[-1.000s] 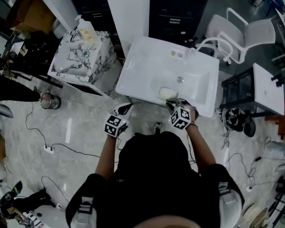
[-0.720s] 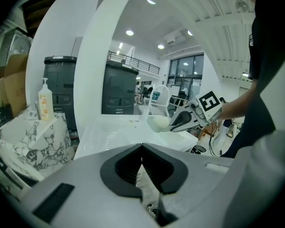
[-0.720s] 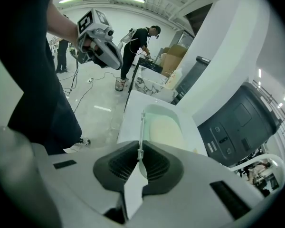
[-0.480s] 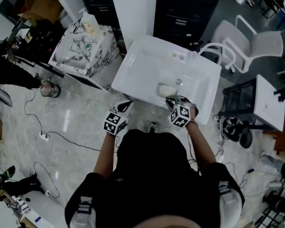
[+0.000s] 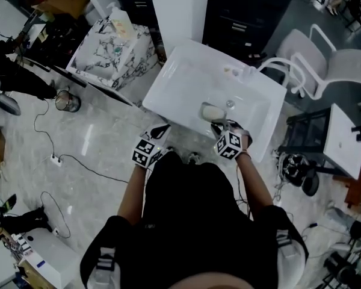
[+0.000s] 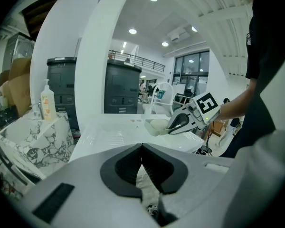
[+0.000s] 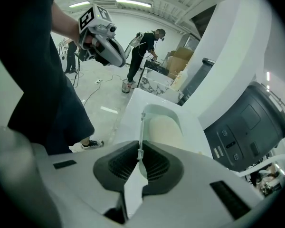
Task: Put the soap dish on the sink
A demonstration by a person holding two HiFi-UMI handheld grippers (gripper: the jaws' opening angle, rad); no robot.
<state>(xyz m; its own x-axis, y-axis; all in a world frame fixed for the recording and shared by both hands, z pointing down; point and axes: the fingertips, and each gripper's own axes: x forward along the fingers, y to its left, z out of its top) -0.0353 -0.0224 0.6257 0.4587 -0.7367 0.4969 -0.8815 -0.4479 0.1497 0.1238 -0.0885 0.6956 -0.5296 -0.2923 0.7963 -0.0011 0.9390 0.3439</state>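
Observation:
The soap dish point(image 5: 212, 111) is pale green-white with a cream soap bar in it, and it hangs over the white sink point(image 5: 186, 80). My right gripper point(image 5: 218, 127) is shut on the dish's near rim; in the right gripper view the thin rim point(image 7: 141, 127) runs between the closed jaws and the dish point(image 7: 164, 127) stretches ahead. My left gripper point(image 5: 163, 129) hovers at the sink's front edge, shut with nothing in it. In the left gripper view the dish point(image 6: 157, 126) and the right gripper point(image 6: 173, 124) show over the sink point(image 6: 118, 132).
A marbled cabinet point(image 5: 111, 56) with a soap bottle point(image 5: 119, 18) stands left of the sink. White chairs point(image 5: 325, 65) and a small table point(image 5: 346, 131) are at the right. Cables point(image 5: 54, 161) trail over the floor. A white pillar point(image 5: 177, 11) rises behind the sink.
The right gripper with the soap dish has moved slightly farther over the sink basin. The head view has shifted; the left gripper stays at the sink's front edge.

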